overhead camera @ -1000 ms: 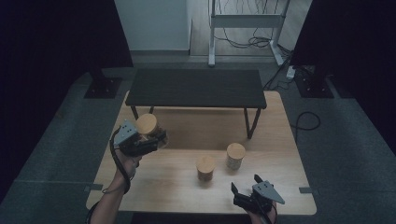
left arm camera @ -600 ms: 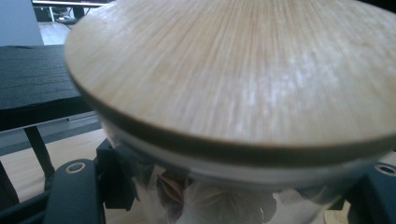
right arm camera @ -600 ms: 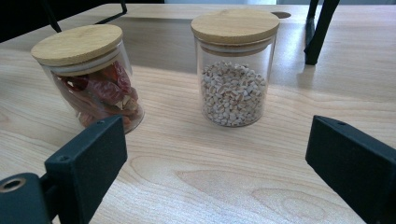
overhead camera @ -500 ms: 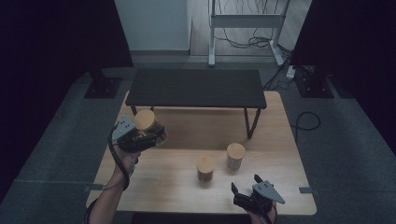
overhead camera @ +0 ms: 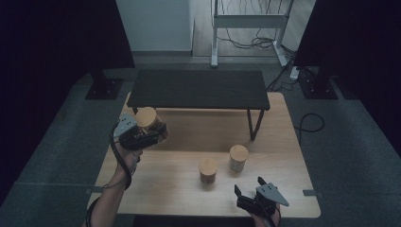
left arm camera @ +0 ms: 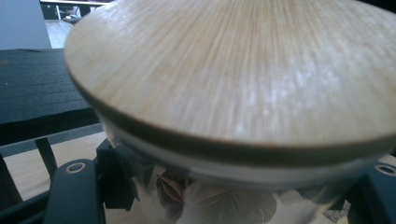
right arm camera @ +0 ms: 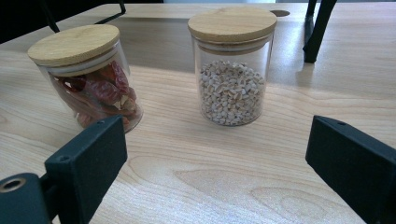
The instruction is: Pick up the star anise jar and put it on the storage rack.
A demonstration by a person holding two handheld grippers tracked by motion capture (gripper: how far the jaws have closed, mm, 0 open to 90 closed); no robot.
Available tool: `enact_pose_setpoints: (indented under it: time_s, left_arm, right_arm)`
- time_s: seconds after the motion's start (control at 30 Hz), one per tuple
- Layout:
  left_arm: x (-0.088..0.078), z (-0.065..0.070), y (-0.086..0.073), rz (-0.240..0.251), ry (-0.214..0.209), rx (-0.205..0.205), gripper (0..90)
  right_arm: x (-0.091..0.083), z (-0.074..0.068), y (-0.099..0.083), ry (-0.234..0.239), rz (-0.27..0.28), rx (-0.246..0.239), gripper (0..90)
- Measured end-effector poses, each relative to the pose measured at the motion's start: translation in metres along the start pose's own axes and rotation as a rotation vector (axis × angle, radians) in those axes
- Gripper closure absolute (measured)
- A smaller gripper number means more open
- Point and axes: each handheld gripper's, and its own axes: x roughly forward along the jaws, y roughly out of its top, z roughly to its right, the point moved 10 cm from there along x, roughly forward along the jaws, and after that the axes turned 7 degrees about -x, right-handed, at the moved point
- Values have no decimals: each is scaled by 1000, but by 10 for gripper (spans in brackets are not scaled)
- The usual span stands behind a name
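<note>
Here, line by line
Left gripper (overhead camera: pixel 152 133): fingers clamped on the held jar (overhead camera: pixel 150 122) just under its bamboo lid, carried above the table's (overhead camera: pixel 161 189) far left, beside the black bench (overhead camera: pixel 198 89)
Right gripper (overhead camera: pixel 247 187): fingers apart, empty, waiting low at the near edge
Chilli jar (right arm camera: pixel 88 79), grain jar (right arm camera: pixel 232 65): upright, side by side, apart
Left gripper view: dark dried contents under the lid (left arm camera: pixel 243 70)
Right gripper view: what the two standing jars hold

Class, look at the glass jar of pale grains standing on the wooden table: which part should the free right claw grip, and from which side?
Grip the grain jar around its straight glass wall, below the bamboo lid. It stands upright, directly ahead of the open right claw, so a level approach from the table's near edge probably suits; the chilli jar stands apart.
</note>
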Motion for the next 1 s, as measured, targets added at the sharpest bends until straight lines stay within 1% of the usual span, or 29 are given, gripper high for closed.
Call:
enact_pose_setpoints:
  time_s: [0.1, 0.2, 0.33, 0.57, 0.87, 0.9, 1.0]
  left_arm:
    - [3, 2, 3, 4, -2, -1, 262]
    - [6, 5, 8, 3, -3, 14, 262]
    - [6, 5, 13, 13, 1, 18, 262]
    - [7, 2, 19, 20, 17, 15, 262]
    - [7, -1, 27, 35, 21, 16, 262]
    - [8, -1, 28, 39, 21, 8, 262]
    - [9, 0, 29, 44, 20, 6, 262]
  right_arm:
    - [1, 0, 0, 2, -2, 1, 49]
    - [0, 0, 0, 3, -2, 3, 49]
    - [0, 2, 0, 3, -1, 5, 49]
    - [1, 2, -1, 6, -2, 4, 49]
    - [2, 2, -1, 10, -3, 5, 49]
    - [1, 2, -1, 10, -3, 6, 49]
    - [2, 3, -1, 12, -6, 7, 49]
